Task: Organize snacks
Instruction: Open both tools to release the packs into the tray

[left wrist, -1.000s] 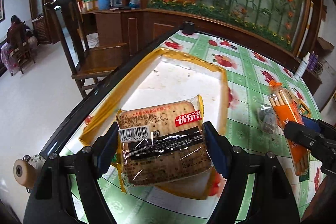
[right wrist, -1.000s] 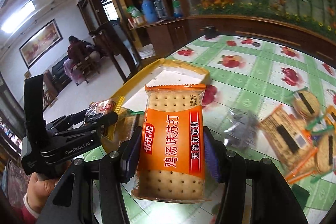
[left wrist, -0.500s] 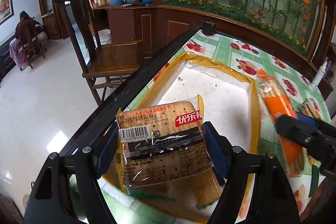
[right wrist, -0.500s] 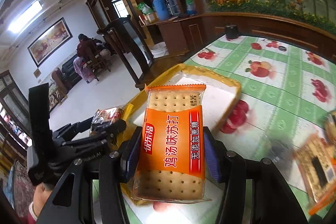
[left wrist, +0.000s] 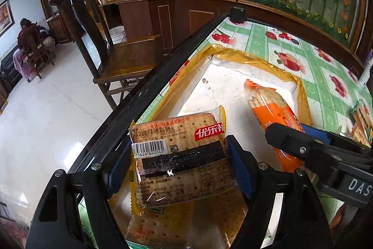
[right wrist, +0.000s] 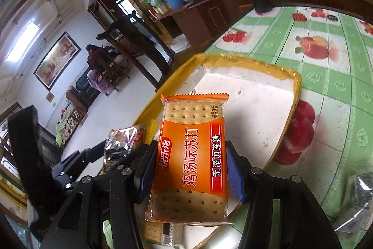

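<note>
My left gripper is shut on a yellow-edged cracker pack, back side up with a barcode, held over the near end of the white tray with a yellow rim. My right gripper is shut on an orange cracker pack and holds it over the same tray. That orange pack and the right gripper show at the right of the left wrist view. The left gripper shows at the left of the right wrist view. Another cracker pack lies in the tray below.
The tray sits at the left edge of a table with a green fruit-print cloth. More snack packs lie on the cloth to the right. A wooden chair stands beside the table. A silvery wrapper lies at the right.
Both grippers have moved left with their packs, from over the tablecloth to over the tray. The right gripper's orange pack now hangs above the tray's white floor.
</note>
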Motion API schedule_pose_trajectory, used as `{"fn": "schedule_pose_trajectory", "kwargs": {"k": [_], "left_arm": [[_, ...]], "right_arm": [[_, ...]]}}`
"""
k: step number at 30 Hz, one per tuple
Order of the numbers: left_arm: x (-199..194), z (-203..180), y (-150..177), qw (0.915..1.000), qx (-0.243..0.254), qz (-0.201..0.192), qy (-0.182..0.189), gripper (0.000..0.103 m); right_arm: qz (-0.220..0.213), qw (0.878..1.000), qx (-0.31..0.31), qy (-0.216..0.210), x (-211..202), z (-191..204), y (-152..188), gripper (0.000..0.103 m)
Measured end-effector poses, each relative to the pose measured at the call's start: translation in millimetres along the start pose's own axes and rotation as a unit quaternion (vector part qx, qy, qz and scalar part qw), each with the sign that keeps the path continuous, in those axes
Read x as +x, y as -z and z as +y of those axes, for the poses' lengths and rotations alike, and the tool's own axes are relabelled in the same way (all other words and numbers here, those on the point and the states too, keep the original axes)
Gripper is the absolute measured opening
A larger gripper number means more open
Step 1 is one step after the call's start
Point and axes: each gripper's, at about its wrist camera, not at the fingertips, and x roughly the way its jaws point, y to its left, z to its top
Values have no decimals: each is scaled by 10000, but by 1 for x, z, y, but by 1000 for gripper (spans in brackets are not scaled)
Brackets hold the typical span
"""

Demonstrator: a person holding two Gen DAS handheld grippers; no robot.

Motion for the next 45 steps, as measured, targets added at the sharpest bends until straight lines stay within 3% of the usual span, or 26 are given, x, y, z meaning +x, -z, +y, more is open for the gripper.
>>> {"fn": "schedule_pose_trajectory", "kwargs": {"k": [5,9,12,15,19,23,25,29,35,40,45], "left_arm": [[4,2,2,9999,17,107,-17,85],[5,0,4,9997,126,135,-146,87],[1,4,5,9999,57,125,-46,87],[-5,13,5,9995,-190,58,239,87],[0,18,3,9981,-313,170,507,87],[-6,15,1,9972,-443,175,572,87],[-15,10,2,9956,-464,61,807,87],[-37,-17,5,9912,-354,-119,1267,87],[-56,-86,11,9824,249,-169,1845,87],[-62,-142,19,9757,874,-39,2007,87],[-60,-171,29,9710,1107,148,2115,87]], "right_arm": [[63,10000,6,47,8,-1,0,56],[103,9999,23,64,9,1,3,58],[61,9999,103,29,3,0,3,60],[-91,9998,161,15,-14,-2,4,61],[-397,9990,212,83,-50,-11,11,72],[-618,9974,335,153,-86,-26,24,73],[-707,9966,349,234,-105,-34,34,75],[-939,9927,432,616,-149,-57,58,80],[-1140,9772,763,1622,-218,-109,104,83],[-1188,9616,1315,2096,-258,-153,138,84],[-1146,9561,1434,2284,-271,-167,155,86]]}}
